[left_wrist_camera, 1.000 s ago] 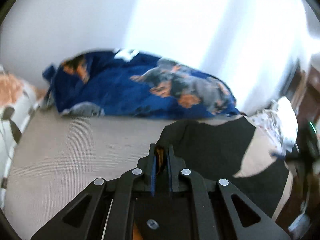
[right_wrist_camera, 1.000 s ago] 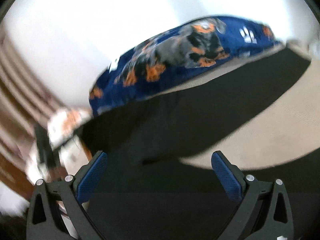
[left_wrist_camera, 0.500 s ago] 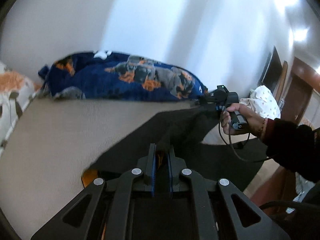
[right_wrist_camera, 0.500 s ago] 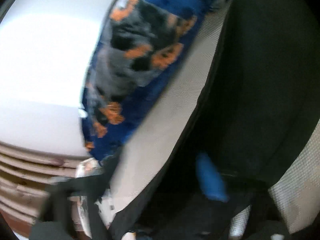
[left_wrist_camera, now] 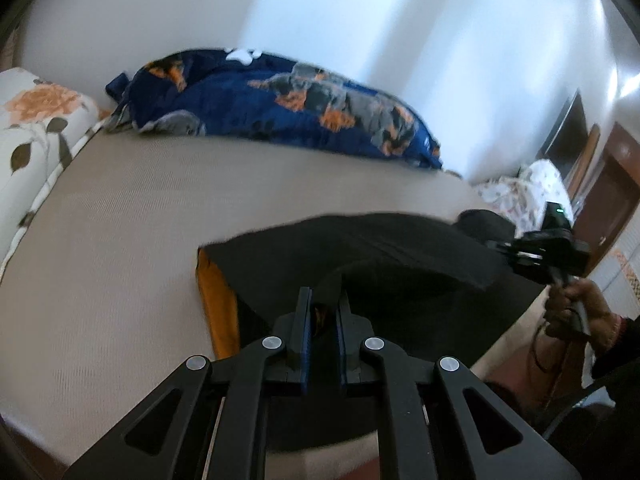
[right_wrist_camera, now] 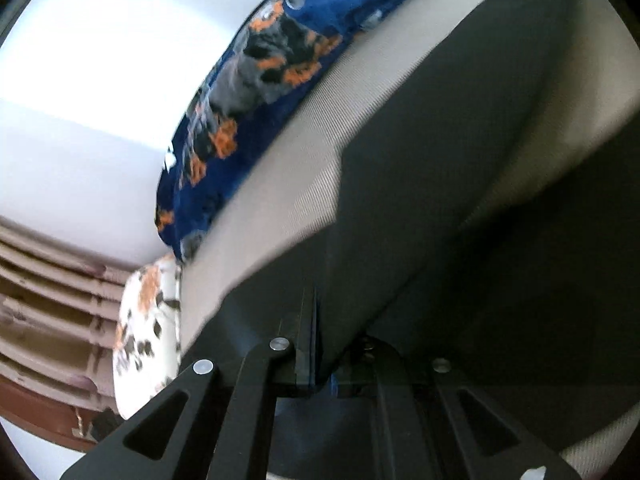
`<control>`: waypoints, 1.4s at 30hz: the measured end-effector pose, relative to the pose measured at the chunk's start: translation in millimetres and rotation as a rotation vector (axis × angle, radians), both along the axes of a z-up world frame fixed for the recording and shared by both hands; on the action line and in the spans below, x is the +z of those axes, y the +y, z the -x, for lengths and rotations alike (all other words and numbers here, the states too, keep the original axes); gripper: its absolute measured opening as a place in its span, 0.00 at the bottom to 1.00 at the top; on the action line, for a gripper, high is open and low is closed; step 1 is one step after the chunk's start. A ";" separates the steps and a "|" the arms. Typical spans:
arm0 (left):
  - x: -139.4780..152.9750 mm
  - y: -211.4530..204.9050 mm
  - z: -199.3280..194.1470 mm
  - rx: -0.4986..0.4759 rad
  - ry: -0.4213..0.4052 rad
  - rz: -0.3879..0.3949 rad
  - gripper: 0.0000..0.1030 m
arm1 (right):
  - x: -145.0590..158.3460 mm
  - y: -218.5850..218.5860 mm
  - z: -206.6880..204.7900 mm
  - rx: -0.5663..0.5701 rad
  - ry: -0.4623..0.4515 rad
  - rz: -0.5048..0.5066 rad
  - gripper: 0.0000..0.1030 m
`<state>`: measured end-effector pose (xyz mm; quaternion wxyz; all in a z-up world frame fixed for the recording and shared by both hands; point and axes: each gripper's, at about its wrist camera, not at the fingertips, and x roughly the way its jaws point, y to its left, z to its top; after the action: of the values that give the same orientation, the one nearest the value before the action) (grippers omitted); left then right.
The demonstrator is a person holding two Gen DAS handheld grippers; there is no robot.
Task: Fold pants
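Observation:
Black pants [left_wrist_camera: 384,264] with an orange lining strip lie on the beige bed [left_wrist_camera: 120,240]. My left gripper [left_wrist_camera: 322,300] is shut on their near edge, black and orange cloth pinched between its blue pads. In the left wrist view my right gripper [left_wrist_camera: 496,245] sits at the pants' right end, held by a hand [left_wrist_camera: 576,308], and lifts a fold of cloth there. Up close in the right wrist view, my right gripper [right_wrist_camera: 320,344] is shut on the pants [right_wrist_camera: 460,200], whose dark cloth drapes over its right finger and hides it.
A blue blanket [left_wrist_camera: 280,108] printed with dogs lies along the wall at the bed's far side. A floral pillow [left_wrist_camera: 36,120] sits at the left end, floral bedding [left_wrist_camera: 528,188] at the right. Dark wooden furniture [left_wrist_camera: 608,184] stands past the bed's right end.
My right gripper went from wide open above the pants to shut on them. The left gripper dragged its held edge across the bed, and the pants now lie folded over.

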<state>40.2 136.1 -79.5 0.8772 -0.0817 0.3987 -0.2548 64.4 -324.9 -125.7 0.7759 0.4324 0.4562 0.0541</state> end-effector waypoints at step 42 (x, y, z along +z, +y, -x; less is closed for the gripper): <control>5.3 -38.7 28.6 -0.024 0.022 -0.122 0.48 | -73.2 38.7 79.6 -0.024 0.050 -0.194 0.06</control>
<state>11.6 97.4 -74.2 0.8731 -0.0259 0.4238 -0.2397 -15.2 -286.3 -198.9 0.7193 0.5120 0.4630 0.0777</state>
